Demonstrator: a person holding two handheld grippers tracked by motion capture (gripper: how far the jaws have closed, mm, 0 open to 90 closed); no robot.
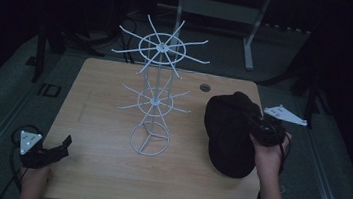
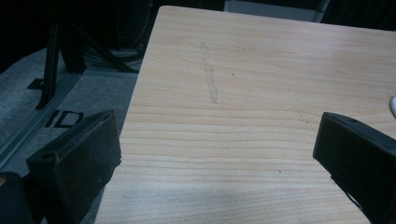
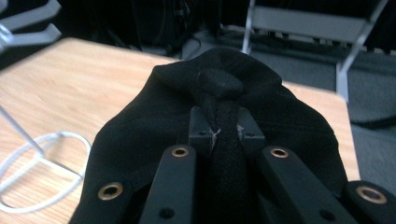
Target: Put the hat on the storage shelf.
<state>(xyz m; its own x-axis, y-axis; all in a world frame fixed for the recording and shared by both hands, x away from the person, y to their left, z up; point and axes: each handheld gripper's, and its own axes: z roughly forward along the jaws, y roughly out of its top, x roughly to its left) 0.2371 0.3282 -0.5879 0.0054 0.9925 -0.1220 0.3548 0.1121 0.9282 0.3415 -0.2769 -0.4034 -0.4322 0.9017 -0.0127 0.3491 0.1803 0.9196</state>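
Note:
A black cap (image 1: pixel 230 131) lies at the right side of the wooden table (image 1: pixel 106 172). My right gripper (image 1: pixel 257 128) is shut on the cap's fabric; in the right gripper view a fold of the cap (image 3: pixel 224 116) is pinched between the two jaws of my right gripper (image 3: pixel 223 128). A white wire rack (image 1: pixel 155 92) with two tiers of spoke hooks stands at the table's middle. My left gripper (image 1: pixel 61 146) rests open at the table's front left corner, and the left gripper view shows bare wood (image 2: pixel 233 116) between the wide-apart jaws of my left gripper (image 2: pixel 219 154).
A round cable hole (image 1: pixel 205 87) sits near the table's far edge. A metal frame (image 1: pixel 224 14) stands on the floor behind the table. The rack's ring base (image 3: pixel 42 168) lies left of the cap. Floor and a black stand leg (image 2: pixel 51 65) lie left of the table edge.

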